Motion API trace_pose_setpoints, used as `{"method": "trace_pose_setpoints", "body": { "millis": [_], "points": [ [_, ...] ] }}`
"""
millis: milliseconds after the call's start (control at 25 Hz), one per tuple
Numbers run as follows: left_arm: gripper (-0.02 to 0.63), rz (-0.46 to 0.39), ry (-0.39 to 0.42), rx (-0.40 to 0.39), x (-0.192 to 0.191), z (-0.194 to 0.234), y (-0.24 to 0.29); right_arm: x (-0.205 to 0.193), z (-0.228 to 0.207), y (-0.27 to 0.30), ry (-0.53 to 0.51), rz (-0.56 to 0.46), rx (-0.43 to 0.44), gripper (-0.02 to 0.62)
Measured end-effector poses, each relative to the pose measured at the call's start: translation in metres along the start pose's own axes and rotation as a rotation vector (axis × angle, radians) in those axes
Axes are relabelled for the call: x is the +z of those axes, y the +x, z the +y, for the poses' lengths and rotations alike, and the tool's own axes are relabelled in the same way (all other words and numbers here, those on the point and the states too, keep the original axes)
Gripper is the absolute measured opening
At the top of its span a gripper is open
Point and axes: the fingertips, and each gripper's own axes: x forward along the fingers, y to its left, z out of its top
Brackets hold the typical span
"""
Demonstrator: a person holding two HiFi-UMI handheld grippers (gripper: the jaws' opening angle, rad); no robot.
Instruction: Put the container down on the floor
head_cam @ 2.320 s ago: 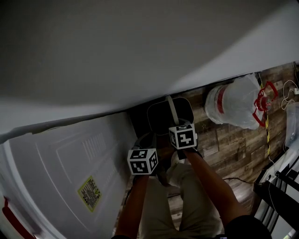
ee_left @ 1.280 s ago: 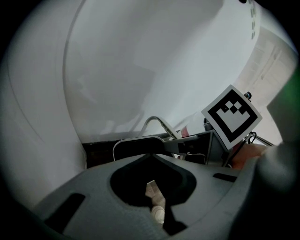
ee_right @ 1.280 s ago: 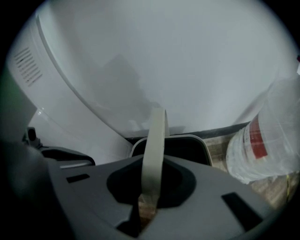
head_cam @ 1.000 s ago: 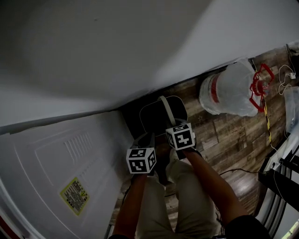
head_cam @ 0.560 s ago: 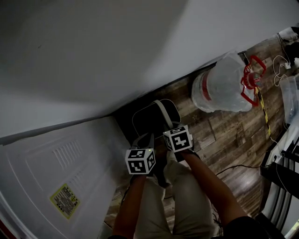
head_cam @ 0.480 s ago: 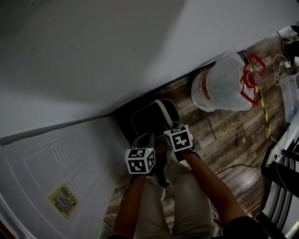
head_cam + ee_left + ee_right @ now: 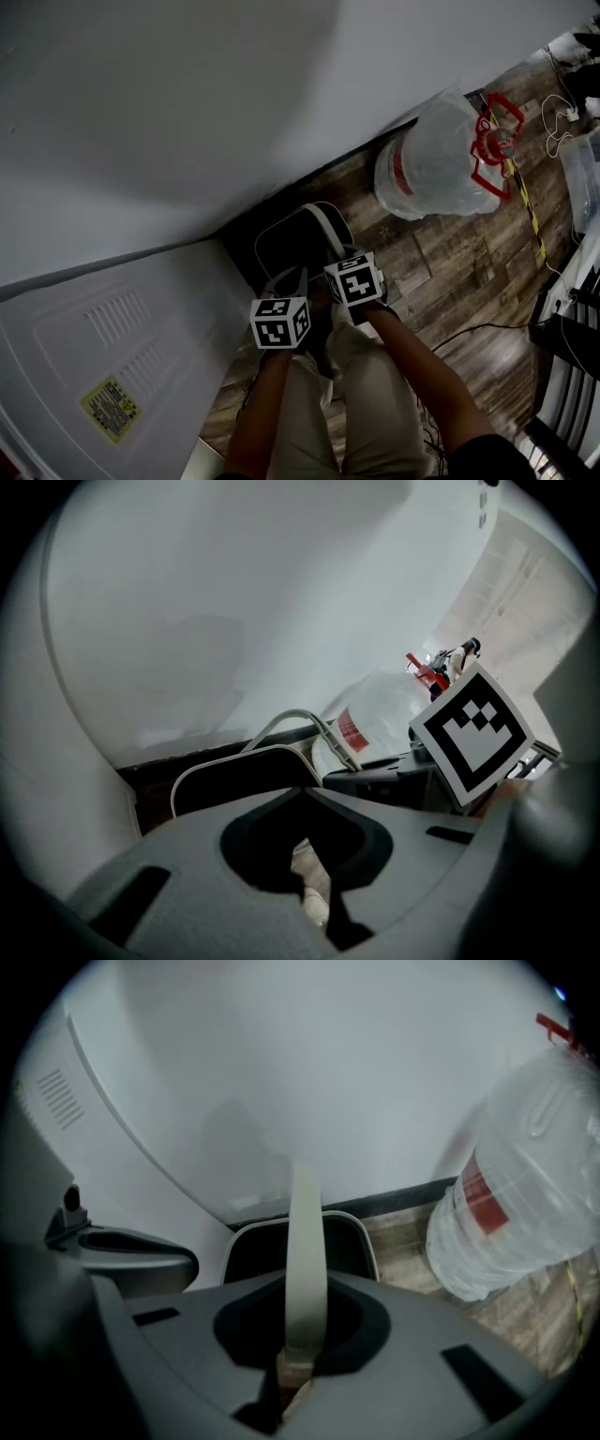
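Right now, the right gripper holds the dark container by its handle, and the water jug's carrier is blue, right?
No, the carrier on the water jug is red, as the head view shows. The right gripper does hold the dark container by its handle.

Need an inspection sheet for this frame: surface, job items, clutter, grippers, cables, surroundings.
Surface: wood-plank floor, dimly lit.
Job's things: dark container with a pale handle, close to the wall; whether it touches the floor cannot be told.
Clutter: clear water jug with a red cap, beside the container and apart from it.
Grippers: right gripper shut on the handle; left gripper jaws look together, nothing between them.
Cables: white cable past the jug; dark cable on the floor.
Surroundings: white wall; white appliance with a yellow label.
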Motion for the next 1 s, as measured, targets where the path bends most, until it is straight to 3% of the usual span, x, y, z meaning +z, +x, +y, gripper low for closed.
{"method": "trace_pose_setpoints", "body": {
  "millis": [1000],
  "points": [
    [0.015, 0.086, 0.085, -0.092, -0.021, -0.030, 0.049, -0.006, -0.050, 0.013, 0.072, -0.062, -0.052, 0.032]
  ]
}}
